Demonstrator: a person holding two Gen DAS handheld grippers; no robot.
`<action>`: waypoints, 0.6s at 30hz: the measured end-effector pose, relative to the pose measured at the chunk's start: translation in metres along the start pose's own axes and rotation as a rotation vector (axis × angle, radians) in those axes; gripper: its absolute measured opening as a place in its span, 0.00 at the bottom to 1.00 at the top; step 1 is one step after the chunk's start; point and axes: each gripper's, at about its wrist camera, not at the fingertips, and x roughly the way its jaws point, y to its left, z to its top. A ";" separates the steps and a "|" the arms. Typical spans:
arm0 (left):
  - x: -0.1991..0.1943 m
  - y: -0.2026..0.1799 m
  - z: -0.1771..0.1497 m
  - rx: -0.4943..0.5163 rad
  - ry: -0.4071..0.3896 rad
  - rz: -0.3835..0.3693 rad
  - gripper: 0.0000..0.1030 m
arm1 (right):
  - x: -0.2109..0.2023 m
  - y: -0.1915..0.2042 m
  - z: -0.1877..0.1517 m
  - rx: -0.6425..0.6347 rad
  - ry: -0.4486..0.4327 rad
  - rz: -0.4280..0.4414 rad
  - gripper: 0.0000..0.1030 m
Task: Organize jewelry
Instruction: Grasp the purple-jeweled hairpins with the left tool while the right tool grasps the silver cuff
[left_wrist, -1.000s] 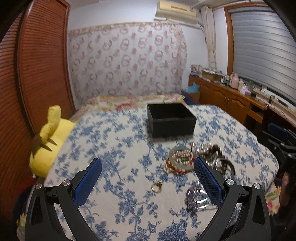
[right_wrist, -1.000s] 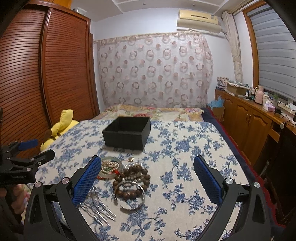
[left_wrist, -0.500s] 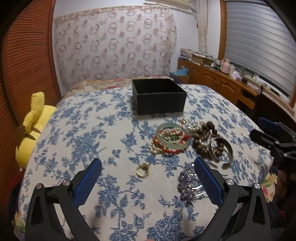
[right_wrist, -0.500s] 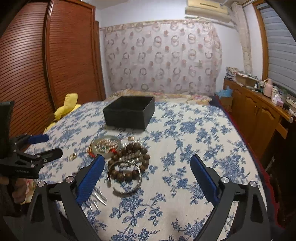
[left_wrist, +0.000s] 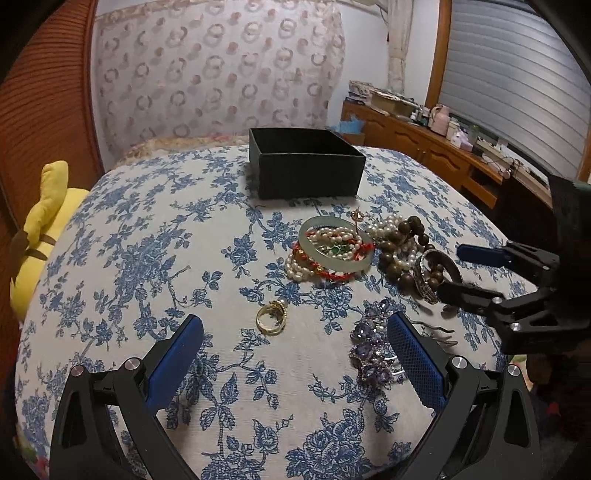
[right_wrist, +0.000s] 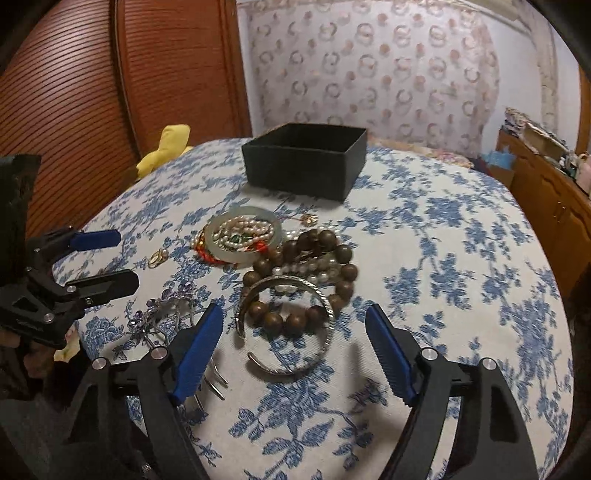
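Note:
On the blue-flowered bed cover lies a heap of jewelry: a jade bangle (left_wrist: 343, 264) over pearls and red cord, a wooden bead bracelet (right_wrist: 295, 319), a silver cuff (right_wrist: 291, 369), a purple hair comb (left_wrist: 369, 347) and a gold ring (left_wrist: 272, 319). Behind the heap stands an open black box (left_wrist: 306, 162). My left gripper (left_wrist: 294, 325) hangs open just in front of the ring, holding nothing. My right gripper (right_wrist: 294, 310) hovers low over the cuff and beads. Its jaws are closing with the cuff between them, and the pads touch nothing.
A yellow plush toy (left_wrist: 40, 229) sits at the bed's left edge by the slatted wooden wardrobe (right_wrist: 74, 110). A wooden sideboard (left_wrist: 443, 155) with clutter runs along the right wall. The bed cover (right_wrist: 461, 258) stretches bare to the right of the heap.
Both grippers have dipped and come closer to the jewelry. The right gripper's jaws have narrowed, and it now sits near the silver cuff. Nothing has been picked up.

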 end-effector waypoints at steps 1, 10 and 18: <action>0.000 0.001 0.000 -0.002 0.000 -0.002 0.91 | 0.002 0.001 0.001 -0.004 0.007 0.003 0.77; 0.005 -0.001 -0.001 0.011 0.035 -0.066 0.68 | 0.006 -0.002 -0.004 -0.026 0.036 -0.023 0.60; 0.018 -0.025 0.002 0.060 0.094 -0.185 0.45 | -0.016 -0.022 -0.004 0.011 -0.015 -0.048 0.60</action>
